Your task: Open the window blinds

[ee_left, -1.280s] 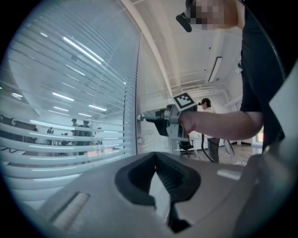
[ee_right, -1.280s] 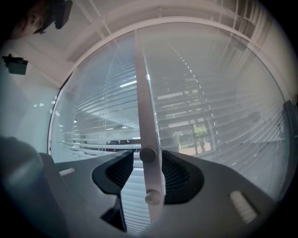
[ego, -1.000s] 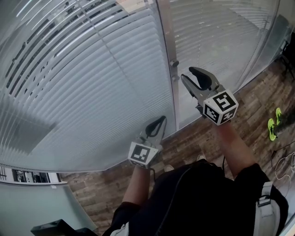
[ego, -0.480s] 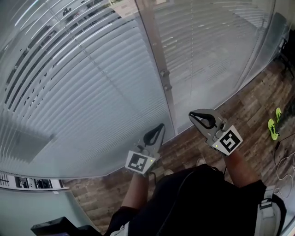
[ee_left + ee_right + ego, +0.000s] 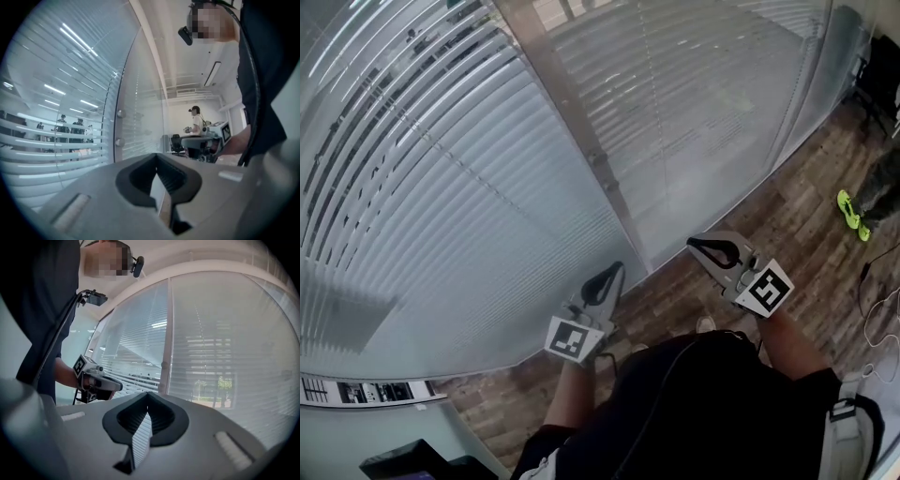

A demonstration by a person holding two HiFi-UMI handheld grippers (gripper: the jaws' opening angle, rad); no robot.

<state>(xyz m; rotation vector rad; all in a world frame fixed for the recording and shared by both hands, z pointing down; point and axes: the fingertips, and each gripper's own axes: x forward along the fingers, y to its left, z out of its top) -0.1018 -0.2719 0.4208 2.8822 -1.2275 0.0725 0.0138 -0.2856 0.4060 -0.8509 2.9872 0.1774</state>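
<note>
in my head view the window blinds (image 5: 441,187) fill everything from 9 o'clock round to 1 o'clock, hanging behind curved glass panels that a pale post (image 5: 581,122) splits in two. most of the slats lie flat and shut; only up at 10 o'clock are they tilted enough for dark gaps to show between them. my left gripper (image 5: 614,270) sits at about 6 o'clock, over the wooden floor (image 5: 703,291), pointing towards the foot of the glass but apart from it. its jaws are pressed together at the tips with nothing between them, and the left gripper view (image 5: 156,157) shows the same. my right gripper (image 5: 692,246) hangs at about 4 o'clock, also short of the glass and well apart from the other one. its jaws have just been closing and now meet tip to tip on nothing, the ribbed pads together in the right gripper view (image 5: 147,394). from there i see the blinds (image 5: 225,357) at 1 o'clock and the left gripper (image 5: 98,383) at 9 o'clock. a bright green thing (image 5: 853,211) lies on the floor at 3 o'clock.
</note>
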